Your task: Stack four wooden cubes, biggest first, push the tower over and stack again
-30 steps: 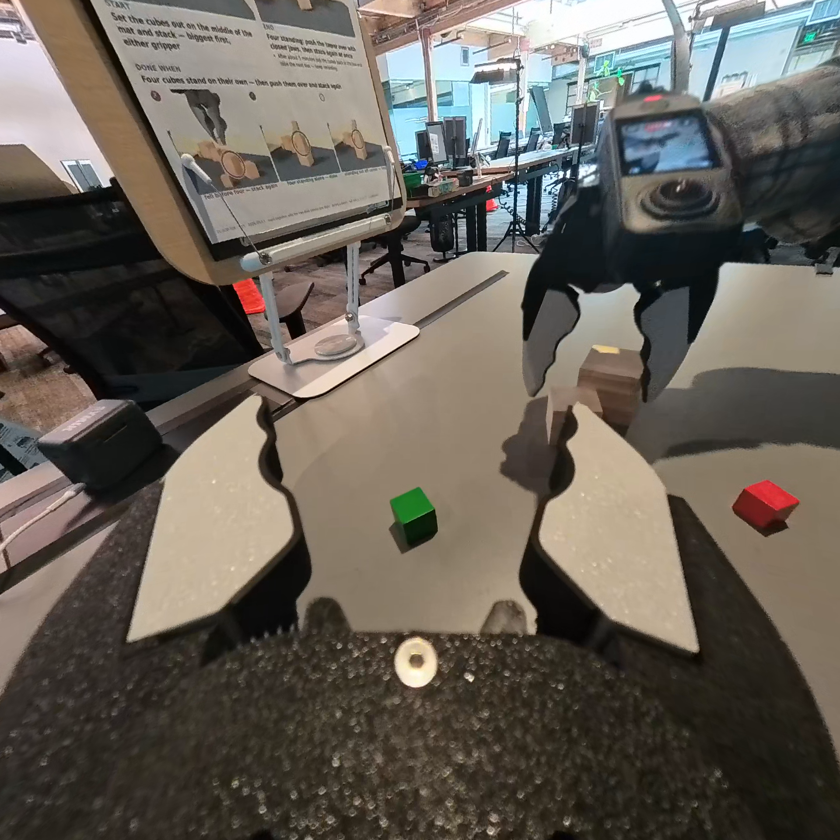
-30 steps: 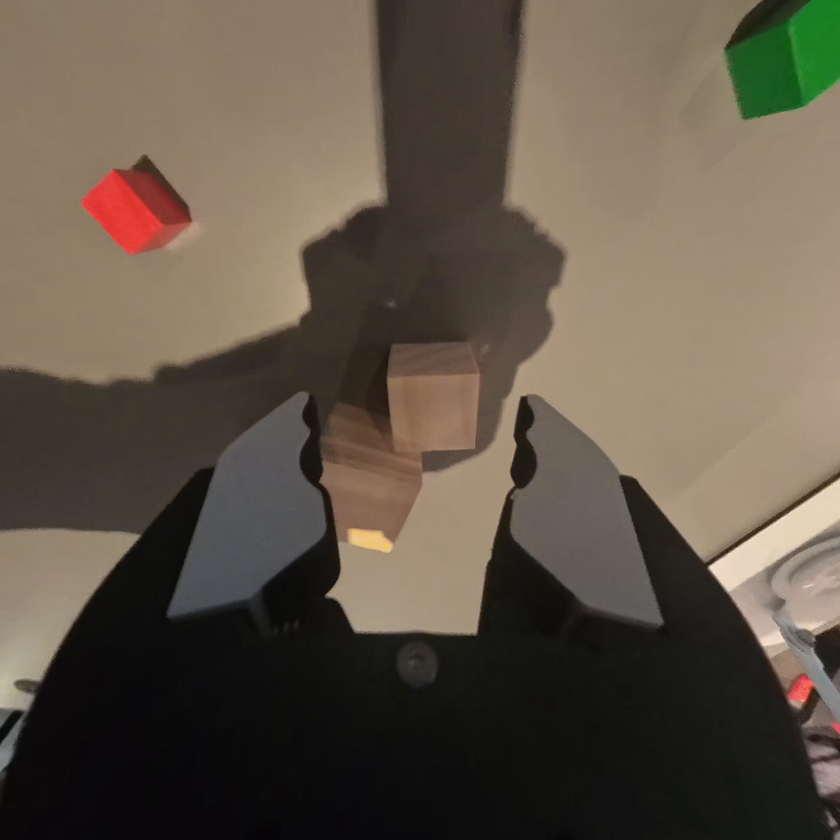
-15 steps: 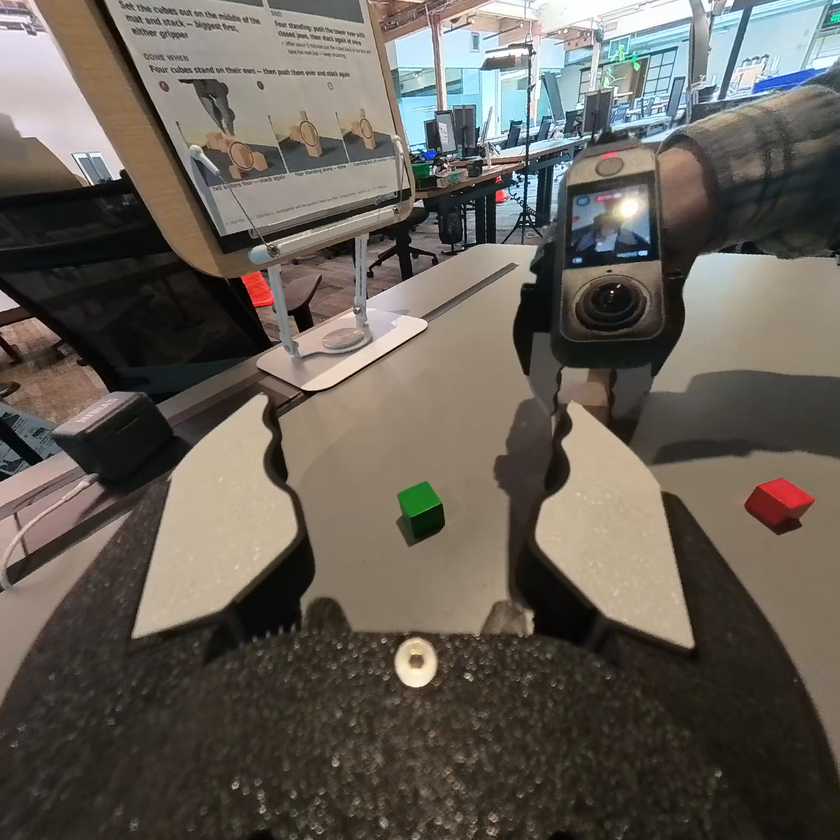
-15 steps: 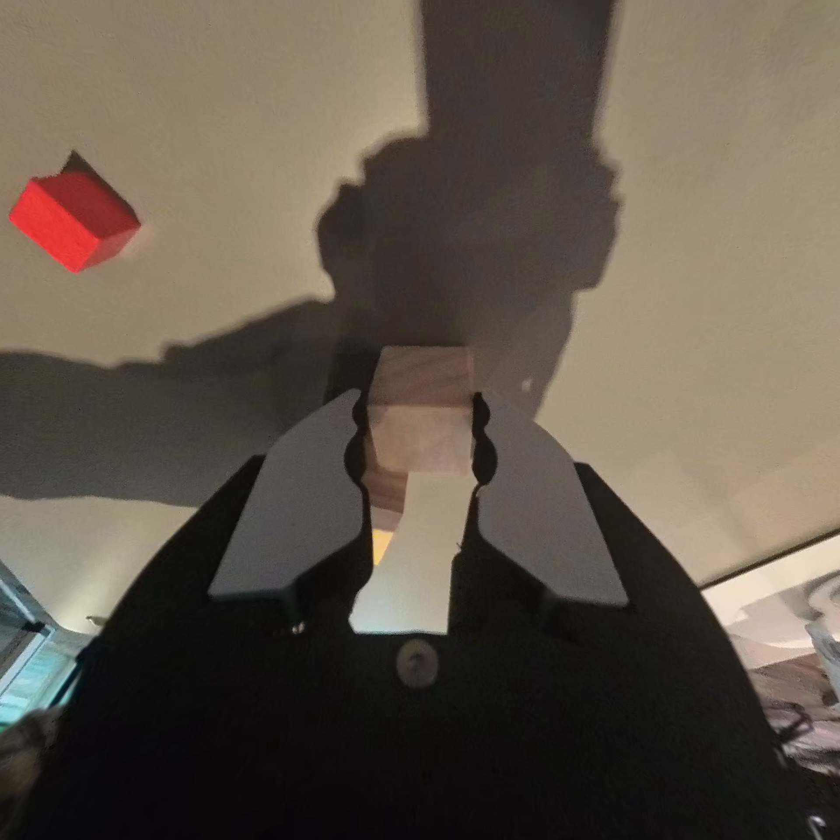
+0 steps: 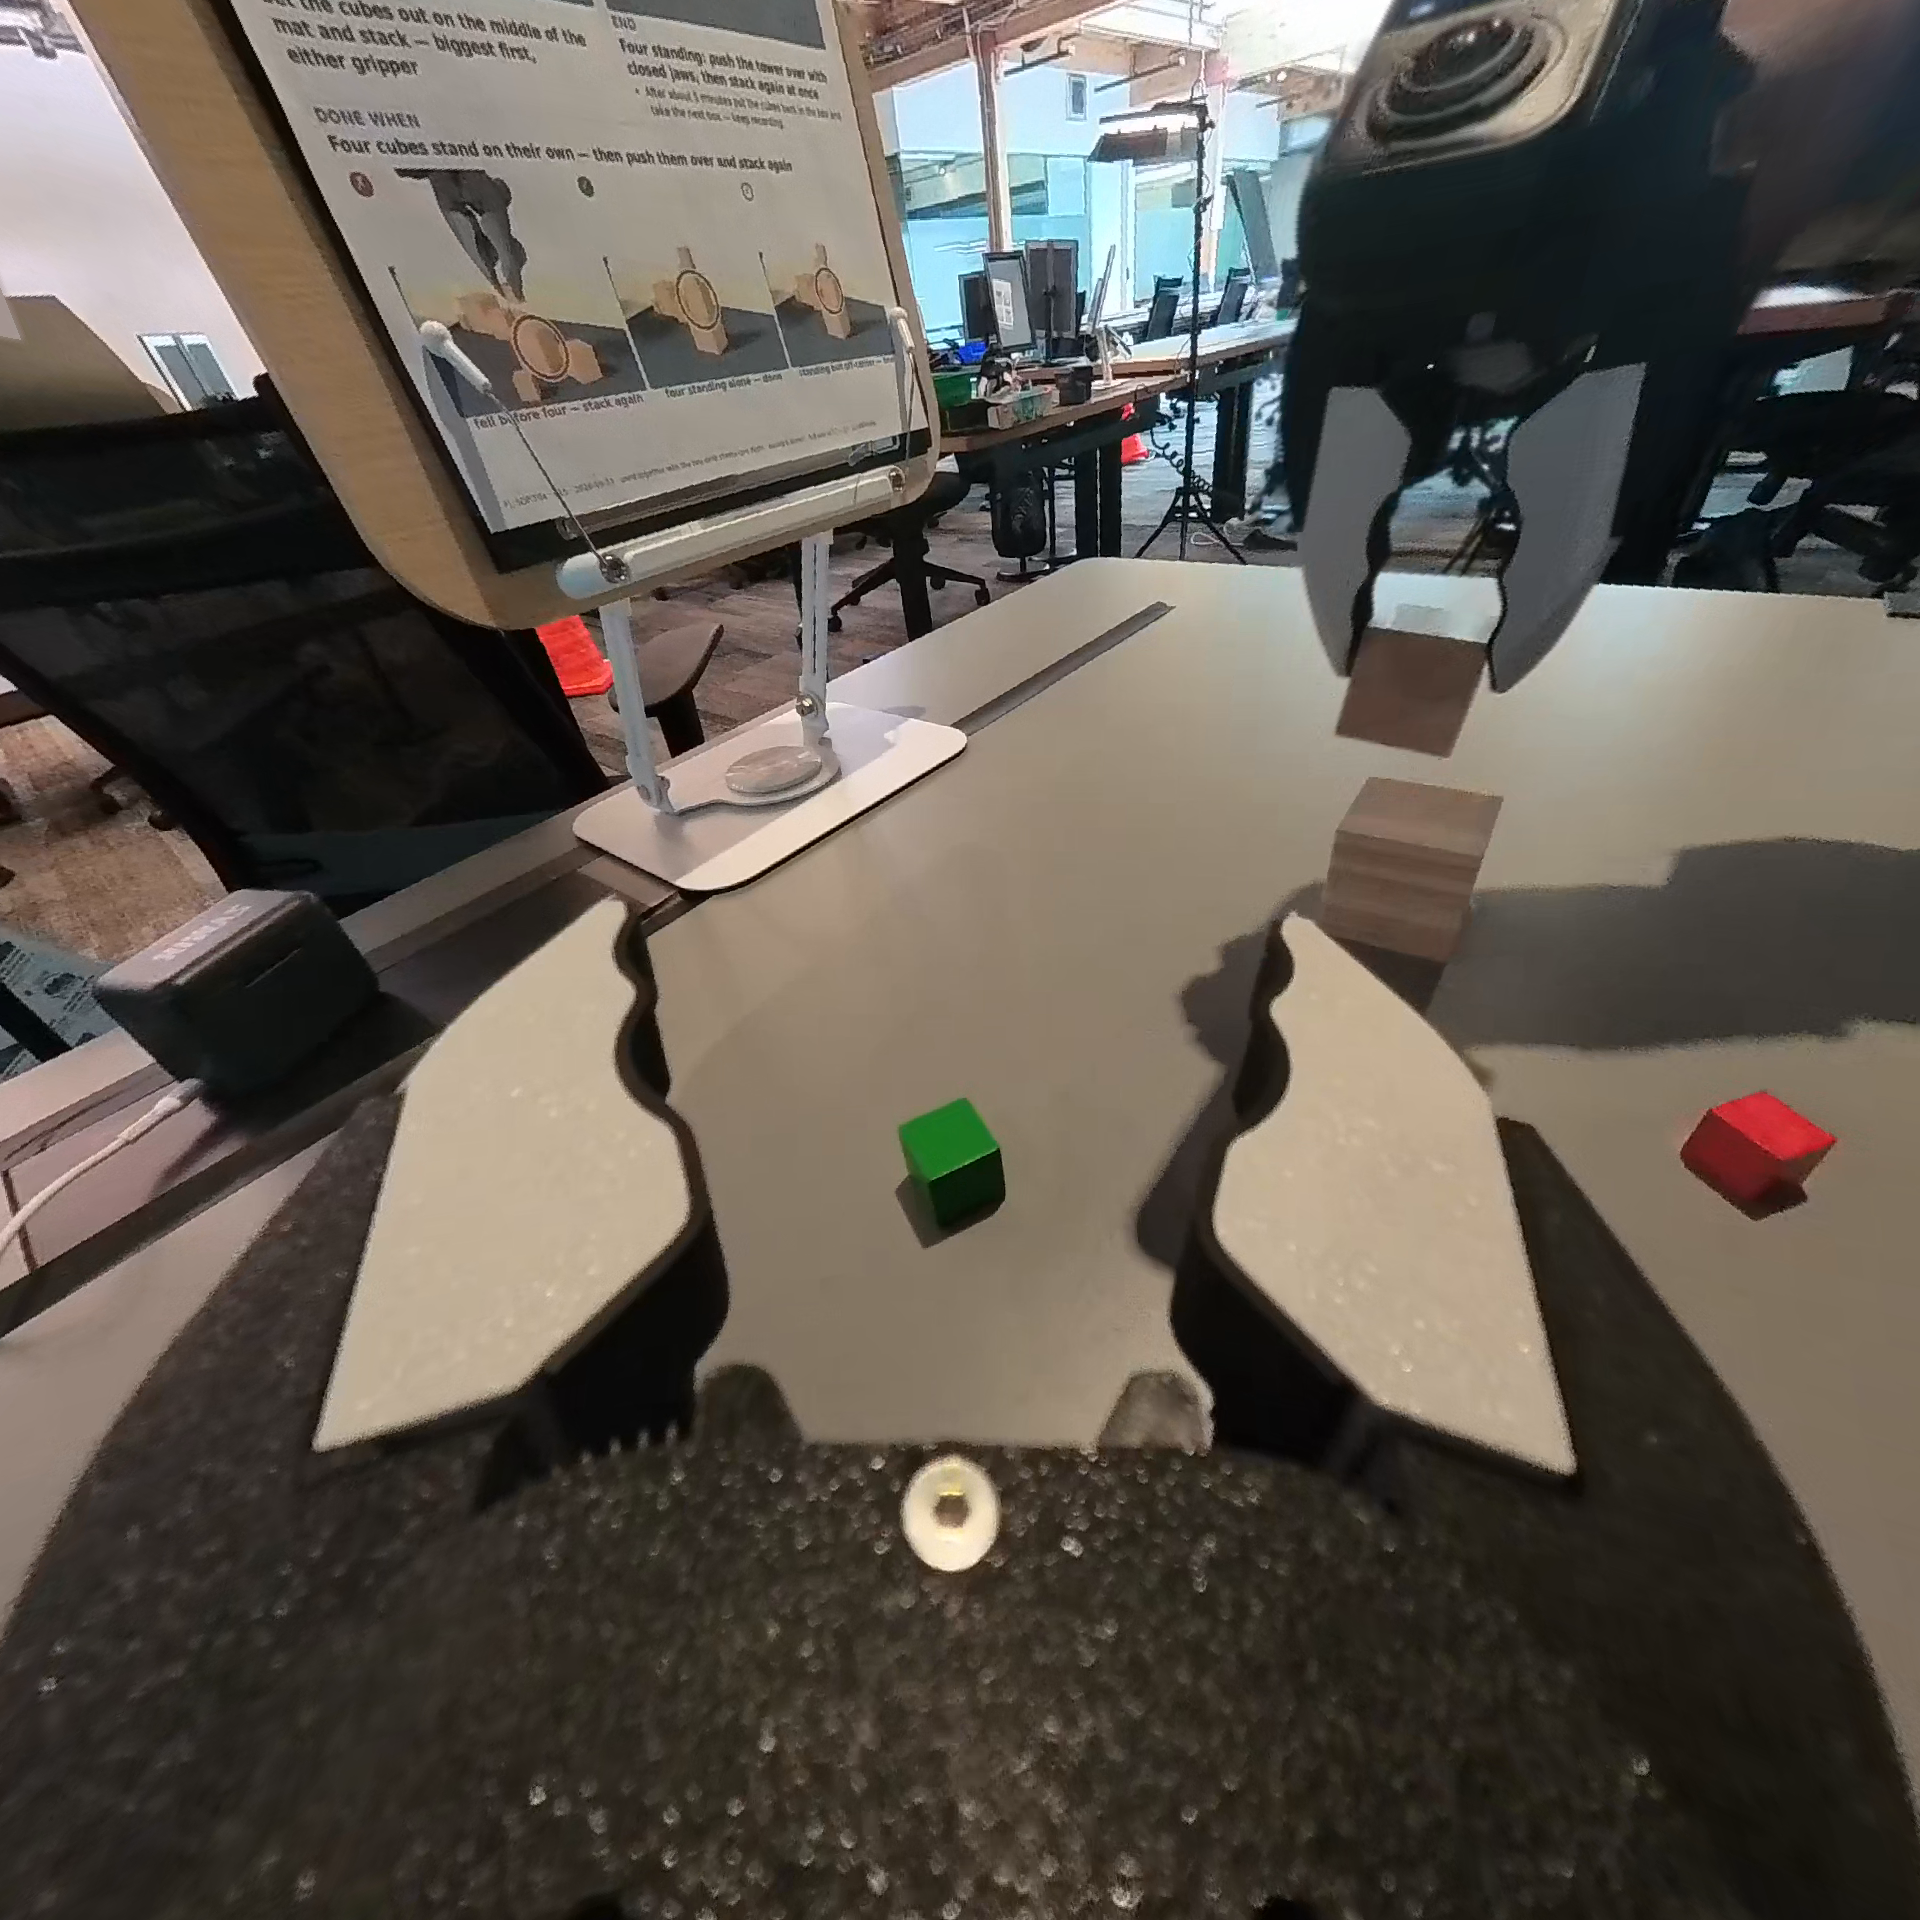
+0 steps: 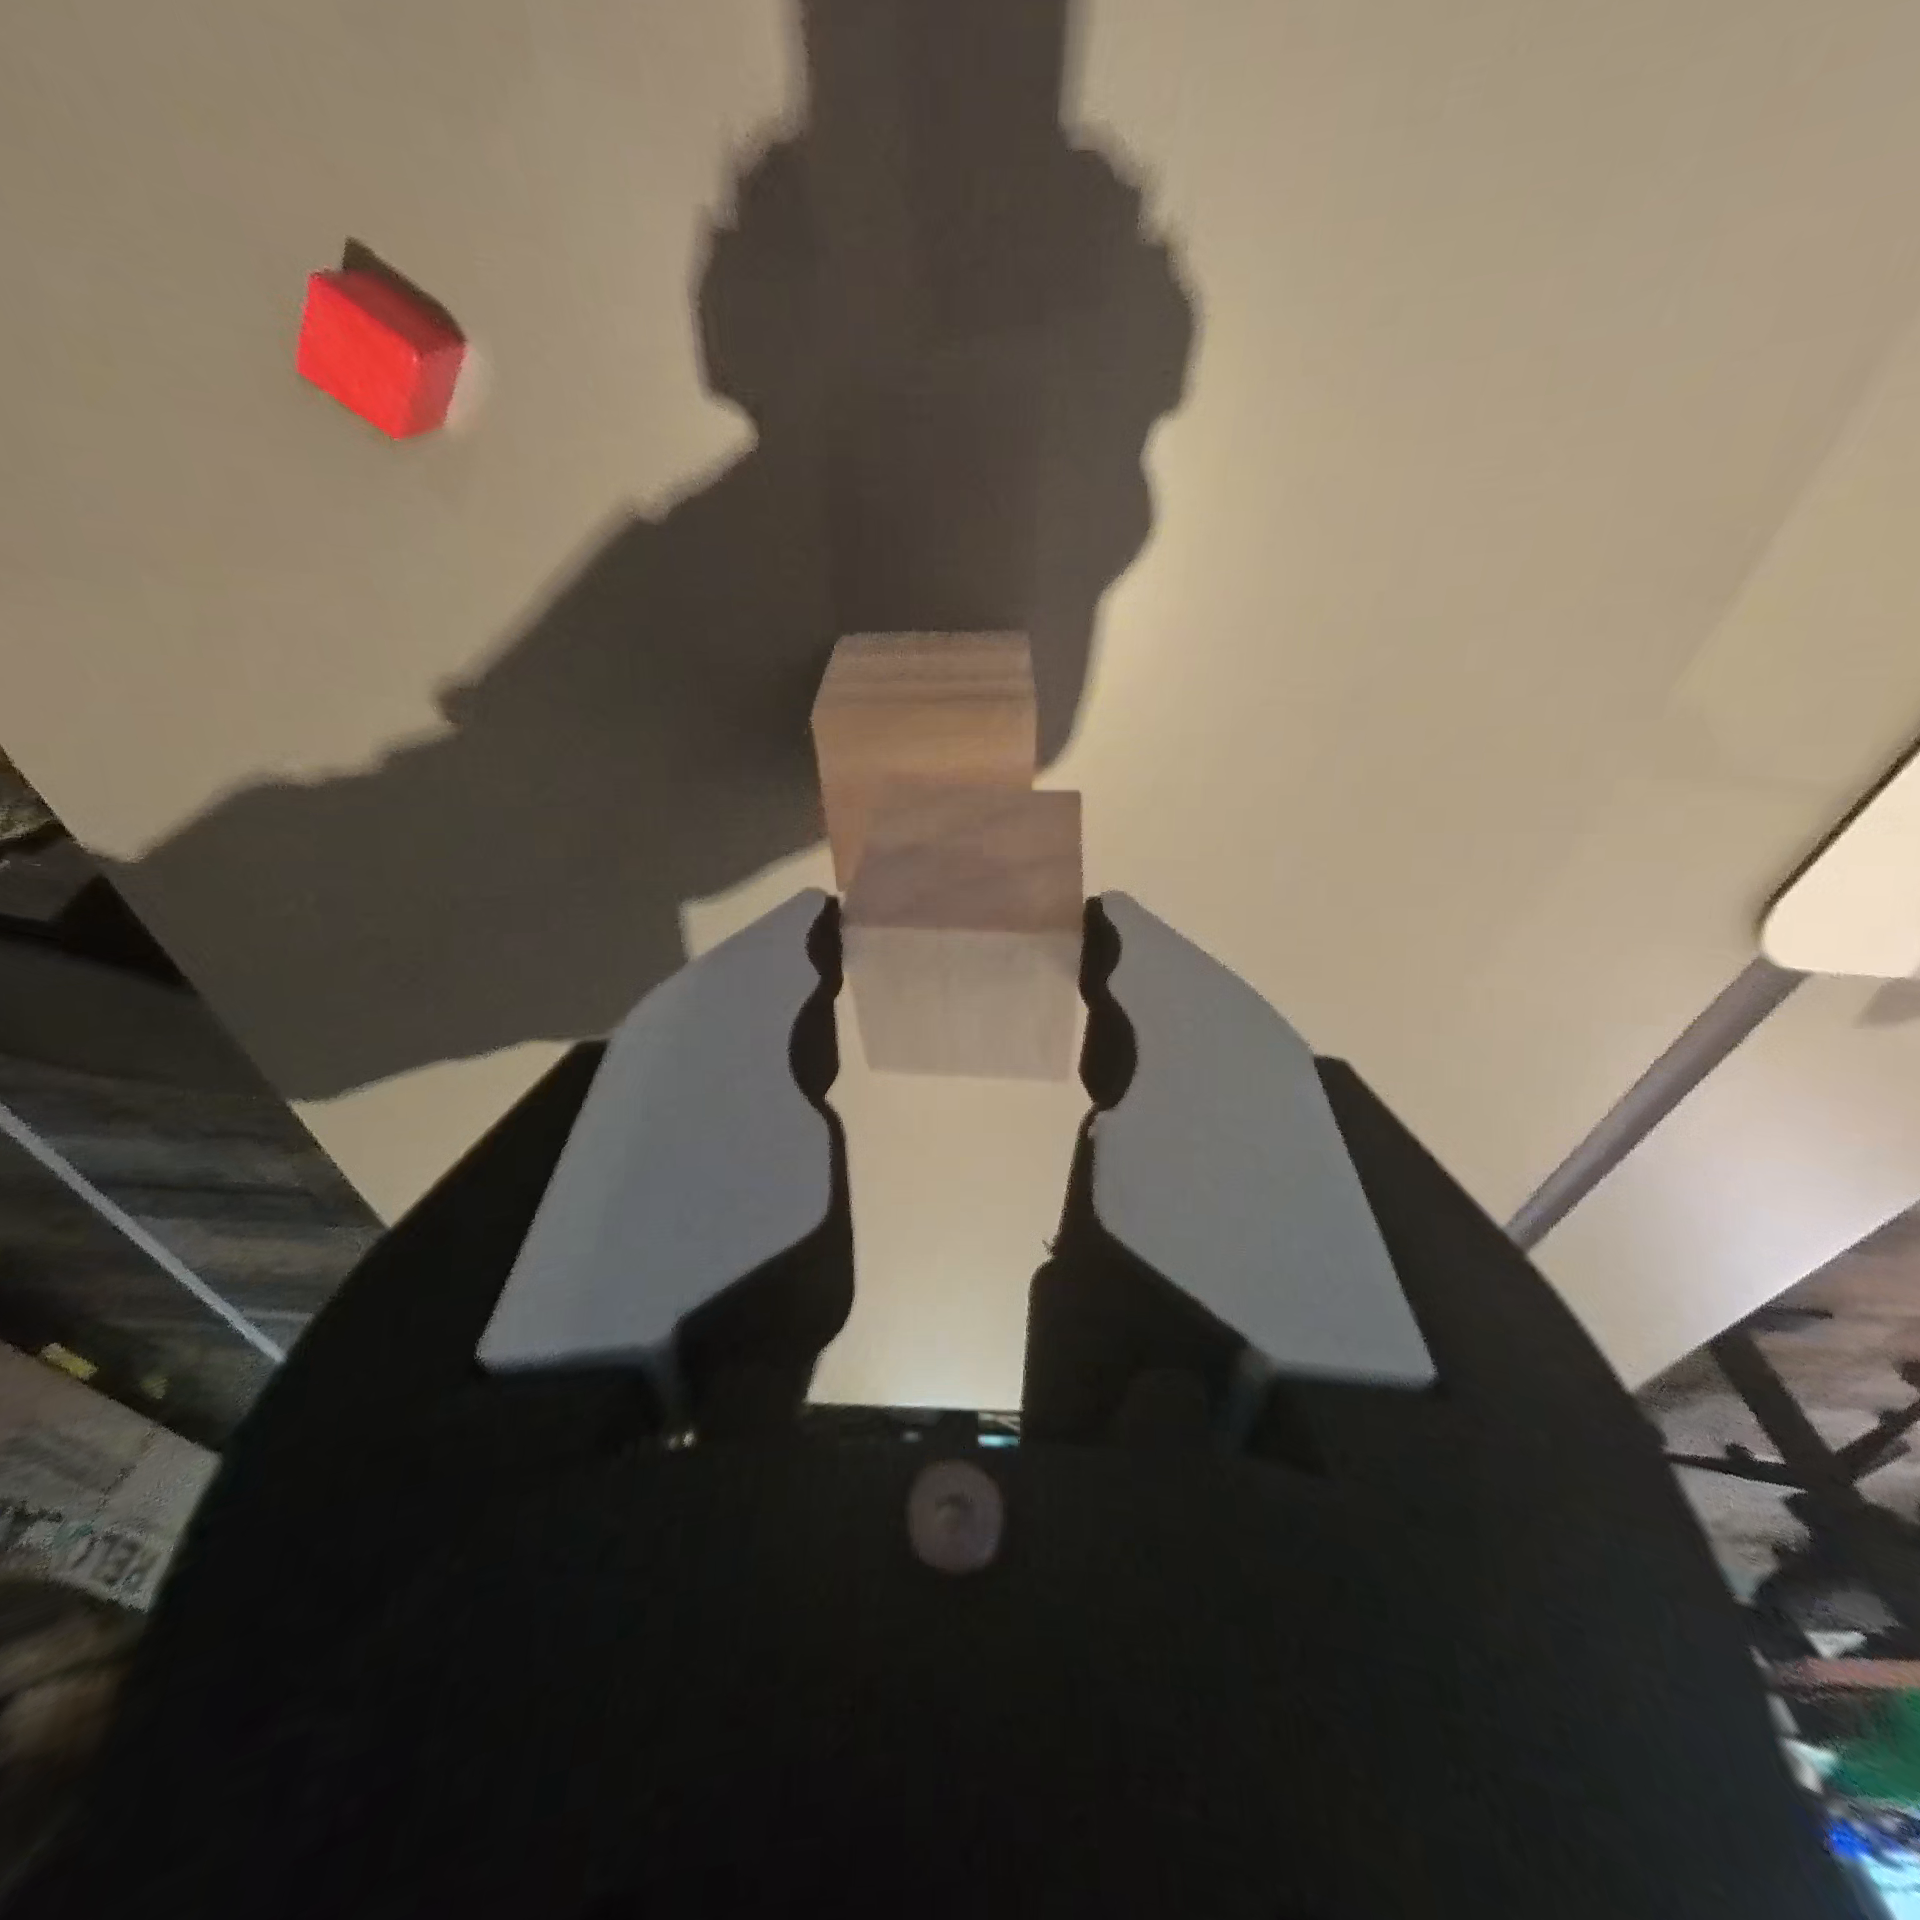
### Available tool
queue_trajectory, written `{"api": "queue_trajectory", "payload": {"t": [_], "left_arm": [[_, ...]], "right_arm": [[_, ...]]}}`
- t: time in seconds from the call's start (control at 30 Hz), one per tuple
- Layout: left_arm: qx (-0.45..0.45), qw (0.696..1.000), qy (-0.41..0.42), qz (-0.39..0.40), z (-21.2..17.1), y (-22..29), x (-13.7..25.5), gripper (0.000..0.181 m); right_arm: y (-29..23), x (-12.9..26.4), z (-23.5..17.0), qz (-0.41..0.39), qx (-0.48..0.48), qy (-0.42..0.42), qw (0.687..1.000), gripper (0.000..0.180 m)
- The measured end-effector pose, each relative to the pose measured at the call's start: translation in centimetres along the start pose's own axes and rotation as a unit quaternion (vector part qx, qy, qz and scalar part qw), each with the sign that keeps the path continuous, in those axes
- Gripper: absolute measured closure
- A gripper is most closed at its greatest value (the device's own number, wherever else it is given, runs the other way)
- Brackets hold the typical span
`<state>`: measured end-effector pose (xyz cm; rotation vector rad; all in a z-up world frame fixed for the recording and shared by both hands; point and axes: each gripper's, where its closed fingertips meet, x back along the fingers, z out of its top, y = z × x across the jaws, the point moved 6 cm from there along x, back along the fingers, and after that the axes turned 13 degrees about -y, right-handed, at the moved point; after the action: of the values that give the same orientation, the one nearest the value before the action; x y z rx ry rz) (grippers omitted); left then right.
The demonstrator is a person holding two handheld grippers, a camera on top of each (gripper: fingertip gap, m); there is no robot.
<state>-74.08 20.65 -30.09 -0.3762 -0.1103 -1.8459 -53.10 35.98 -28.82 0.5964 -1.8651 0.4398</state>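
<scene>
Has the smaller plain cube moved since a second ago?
Yes. The smaller cube sat on the table beside the big cube; now the right gripper holds it lifted above that cube.

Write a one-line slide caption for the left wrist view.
Right gripper holds a plain wooden cube above the larger wooden cube; green cube and red cube wait.

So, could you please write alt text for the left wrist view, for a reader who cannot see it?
The right gripper holds a plain wooden cube in the air above a larger wooden cube on the grey table. The open left gripper frames a green cube; a red cube lies to the right.
</scene>
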Motion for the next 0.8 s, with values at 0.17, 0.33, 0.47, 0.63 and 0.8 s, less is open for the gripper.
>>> {"api": "queue_trajectory", "payload": {"t": [0.17, 0.33, 0.47, 0.63, 0.8], "left_arm": [[0.001, 1.0, -0.004, -0.003, -0.2, 0.0, -0.2, 0.074], [0.007, 1.0, -0.012, -0.003, -0.7, -0.2, -0.3, 0.074], [0.004, 1.0, -0.013, -0.003, -0.6, -0.2, -0.3, 0.075], [0.0, 1.0, -0.014, -0.005, -0.5, -0.1, -0.3, 0.076], [0.002, 1.0, -0.017, -0.008, -0.7, 0.0, -0.5, 0.076]], "right_arm": [[-0.5, -1.6, -0.7, 0.016, -0.017, 0.008, 1.0, 0.136], [-0.6, -2.7, -0.2, 0.024, -0.013, 0.004, 1.0, 0.136], [-0.5, -3.1, 0.2, 0.036, -0.011, -0.004, 0.999, 0.136], [-0.6, -3.6, 0.5, 0.042, -0.004, -0.012, 0.999, 0.136], [-0.7, -3.6, 0.8, 0.043, 0.0, -0.017, 0.999, 0.136]]}}
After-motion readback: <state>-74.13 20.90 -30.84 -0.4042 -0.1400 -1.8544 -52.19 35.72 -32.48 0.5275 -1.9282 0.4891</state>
